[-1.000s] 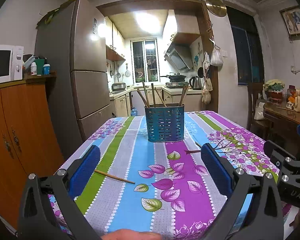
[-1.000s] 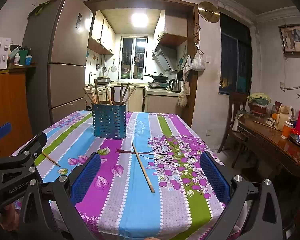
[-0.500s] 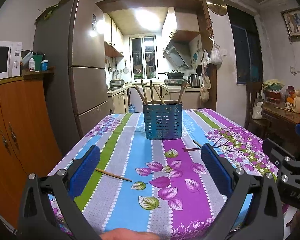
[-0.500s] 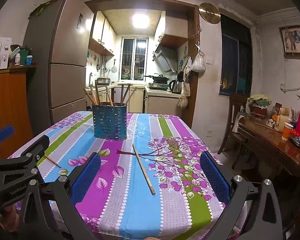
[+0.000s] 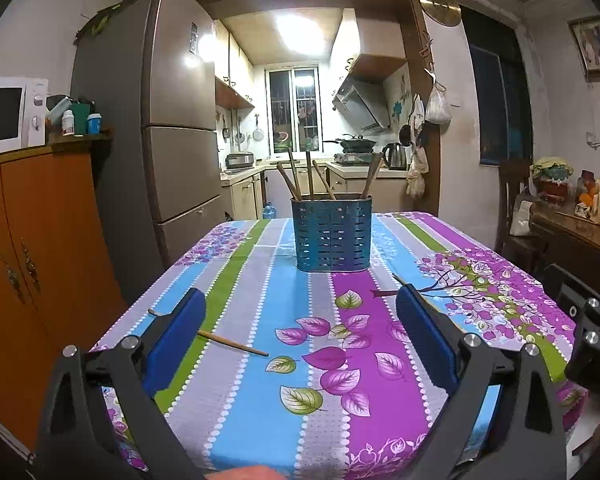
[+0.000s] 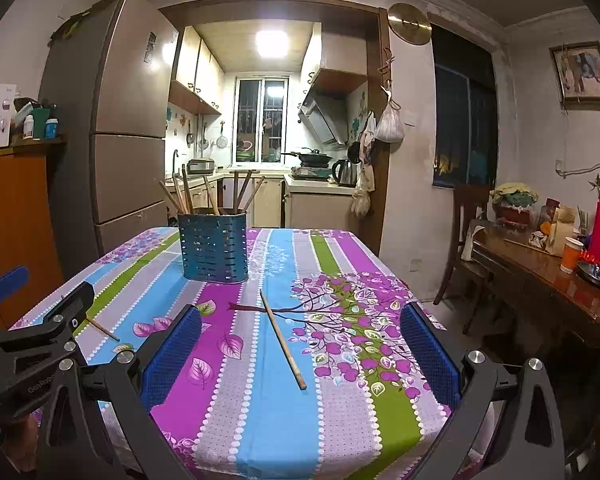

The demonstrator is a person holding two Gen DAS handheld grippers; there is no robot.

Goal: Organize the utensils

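both grippers hang above the near edge of the table point(image 6: 340, 440), jaws spread wide and holding nothing. the left gripper point(image 5: 300, 344) has a chopstick point(image 5: 236, 345) lying flat at its 9 o'clock, partly hidden behind the left pad. the right gripper point(image 6: 300, 354) has a second chopstick point(image 6: 283, 340) almost dead centre, pointing toward 12. the blue perforated holder point(image 6: 214, 248), already carrying several chopsticks, stands well beyond at 11 in the right view. the likely trouble: a thin stick flat on the slick floral tablecloth point(image 5: 260, 400) may roll or skid off the pads, or the cloth may bunch under a low pinch. the two grippers sit close together and could collide. nothing blocks the way to the holder.
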